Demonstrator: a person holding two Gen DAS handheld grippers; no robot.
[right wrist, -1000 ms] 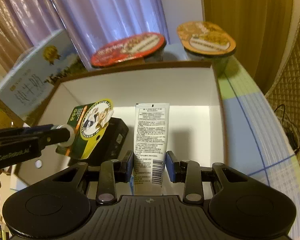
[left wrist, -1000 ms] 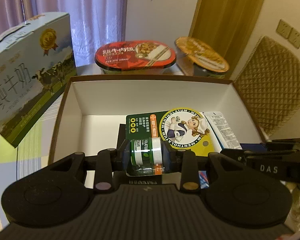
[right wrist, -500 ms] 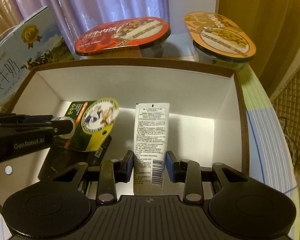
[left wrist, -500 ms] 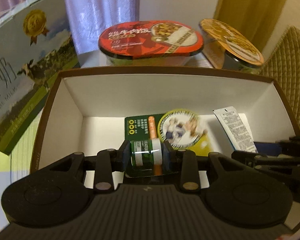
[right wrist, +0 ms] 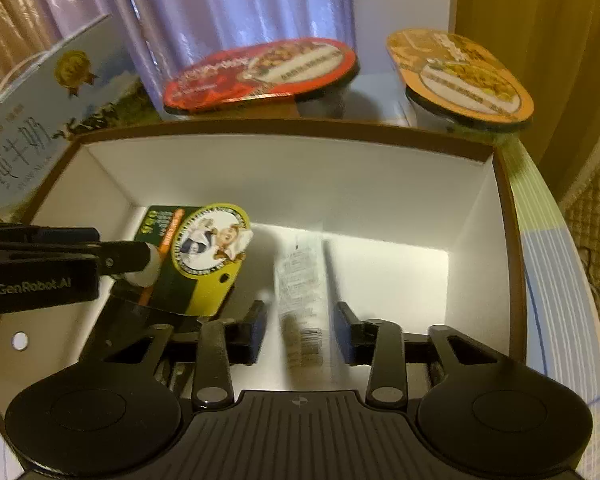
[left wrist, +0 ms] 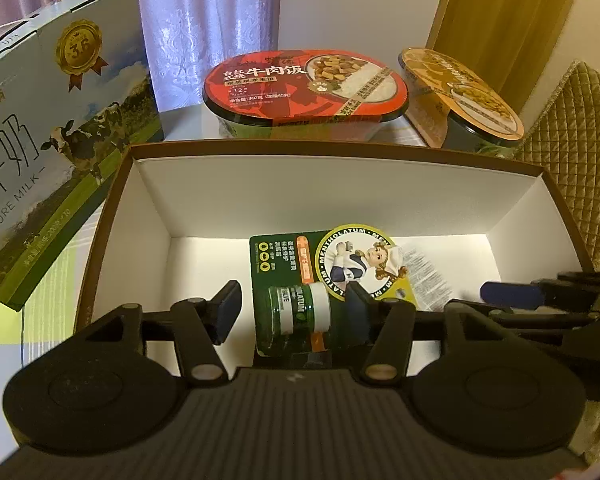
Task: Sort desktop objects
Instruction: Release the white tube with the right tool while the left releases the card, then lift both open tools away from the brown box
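A green Mentholatum blister pack [left wrist: 300, 280] lies in the brown-rimmed white box [left wrist: 340, 196]. My left gripper [left wrist: 294, 312] is open, its jaws wide on either side of the pack's small jar. It also shows in the right wrist view [right wrist: 204, 264]. A white tube [right wrist: 300, 280] lies on the box floor; my right gripper [right wrist: 302, 332] is open, with its jaws apart on both sides of the tube. A black object [right wrist: 112, 328] lies under the pack.
A milk carton [left wrist: 48, 128] stands left of the box. A red rice bowl [left wrist: 304, 88] and an orange bowl [left wrist: 464, 100] stand behind it. A quilted chair [left wrist: 572, 144] is at the right. The right gripper's arm [left wrist: 540, 304] reaches in from the right.
Both grippers have opened: the left let go of the Mentholatum pack and the right let go of the white tube. Both items now rest in the box.
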